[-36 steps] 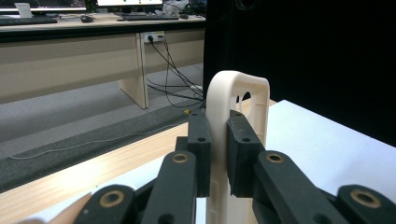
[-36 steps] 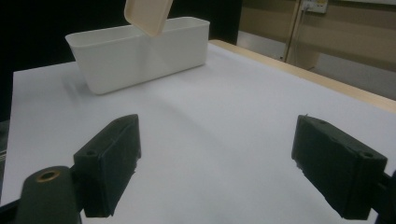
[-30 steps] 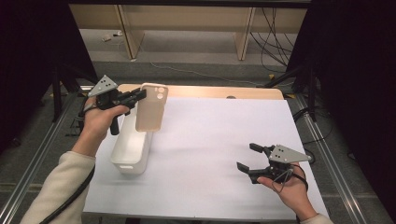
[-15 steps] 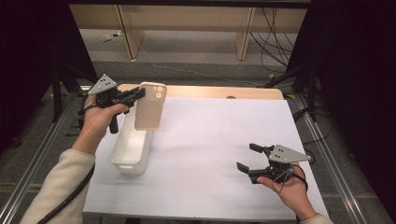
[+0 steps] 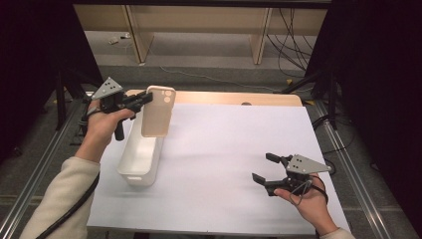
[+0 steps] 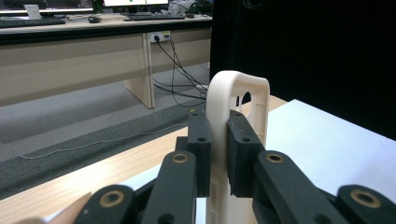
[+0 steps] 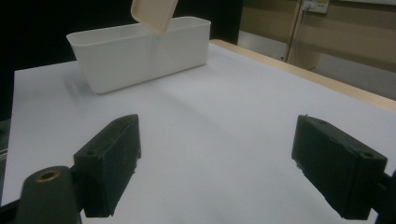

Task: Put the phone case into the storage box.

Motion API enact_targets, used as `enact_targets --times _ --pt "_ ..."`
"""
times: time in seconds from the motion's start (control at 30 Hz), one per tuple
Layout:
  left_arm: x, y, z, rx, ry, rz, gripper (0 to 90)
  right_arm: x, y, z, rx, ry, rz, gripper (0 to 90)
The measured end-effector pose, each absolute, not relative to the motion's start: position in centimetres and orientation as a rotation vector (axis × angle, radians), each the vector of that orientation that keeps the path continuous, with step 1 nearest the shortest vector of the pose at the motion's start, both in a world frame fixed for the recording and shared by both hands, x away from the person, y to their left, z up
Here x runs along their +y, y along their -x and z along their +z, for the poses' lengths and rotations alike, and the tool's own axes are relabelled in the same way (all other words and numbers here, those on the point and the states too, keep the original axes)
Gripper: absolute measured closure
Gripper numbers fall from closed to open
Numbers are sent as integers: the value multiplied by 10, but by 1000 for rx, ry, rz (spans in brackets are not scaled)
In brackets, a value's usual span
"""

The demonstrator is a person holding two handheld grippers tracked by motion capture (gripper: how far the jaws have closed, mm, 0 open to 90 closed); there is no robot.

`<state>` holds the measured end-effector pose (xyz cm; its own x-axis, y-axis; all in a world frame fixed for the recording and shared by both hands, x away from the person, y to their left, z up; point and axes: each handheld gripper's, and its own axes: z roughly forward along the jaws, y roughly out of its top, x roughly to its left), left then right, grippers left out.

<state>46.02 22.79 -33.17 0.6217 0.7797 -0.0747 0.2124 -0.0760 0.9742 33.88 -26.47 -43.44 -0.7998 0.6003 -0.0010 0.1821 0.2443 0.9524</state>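
A white sheet (image 5: 224,164) covered the table, bare across its middle, with a white bin (image 5: 142,159) near its left edge. Above the bin's far end, the left gripper (image 5: 142,101) pinched an upright phone case (image 5: 158,112) by its edge. The right gripper (image 5: 263,169) hovered near the sheet's right edge, jaws spread wide on nothing.

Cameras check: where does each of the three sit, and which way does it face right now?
High view: above the person's side, looking forward and down on the table; both forearms enter from below.
Left gripper view: rides the left gripper, looking along jaws clamped on the upright phone case toward desks.
Right gripper view: rides the right gripper, low over the table, facing the white bin between wide-apart jaws.
Shared: the high and right gripper views both show the case hanging over the bin.
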Motion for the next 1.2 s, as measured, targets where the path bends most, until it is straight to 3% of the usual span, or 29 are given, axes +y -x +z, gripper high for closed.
enact_targets --times 1.2 --pt "243 -469 -329 855 -1599 603 814 -265 -339 -435 2155 -724 1566 169"
